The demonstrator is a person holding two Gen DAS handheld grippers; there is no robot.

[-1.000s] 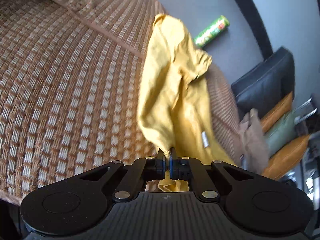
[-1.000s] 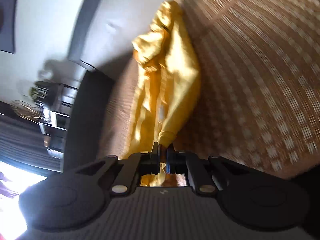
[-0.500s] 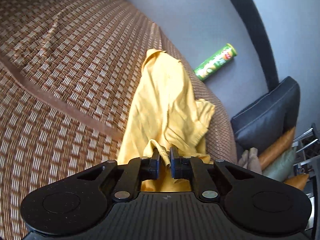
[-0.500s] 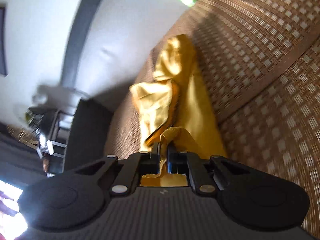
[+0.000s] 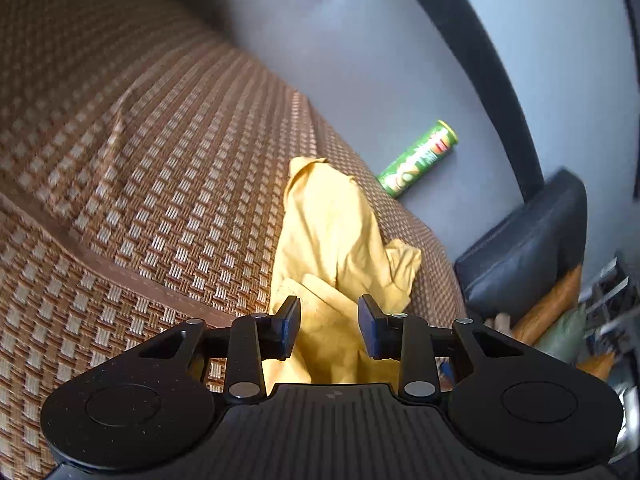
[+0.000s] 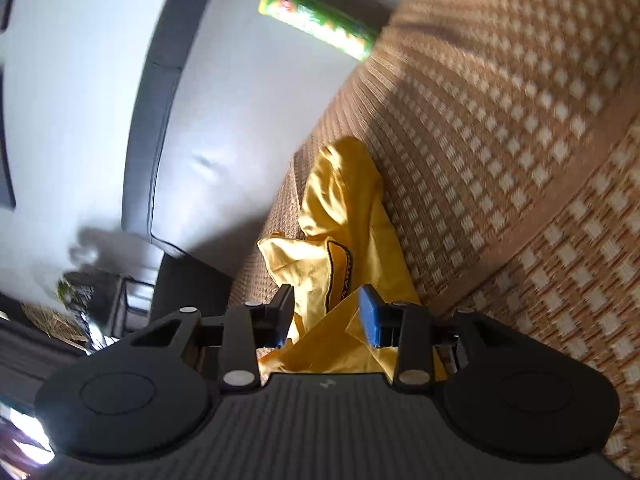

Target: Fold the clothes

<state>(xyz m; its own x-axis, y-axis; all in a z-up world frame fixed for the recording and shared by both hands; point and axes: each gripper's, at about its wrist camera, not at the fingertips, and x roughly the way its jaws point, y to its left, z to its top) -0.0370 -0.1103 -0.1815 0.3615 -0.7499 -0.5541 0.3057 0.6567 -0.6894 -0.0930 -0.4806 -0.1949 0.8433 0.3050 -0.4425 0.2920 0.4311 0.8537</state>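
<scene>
- Yellow garment lay bunched in a long strip on the woven mat, long axis running away from both grippers toward the grey backrest.
- Left gripper and right gripper: jaws had just been opening, fingers spread, cloth between them but not pinched.
- Green can lay beyond the far end.

Right gripper: jaws just opening, apart.
Yellow shirt: crumpled on woven mat, cloth between jaws.
Green can: beyond.
</scene>
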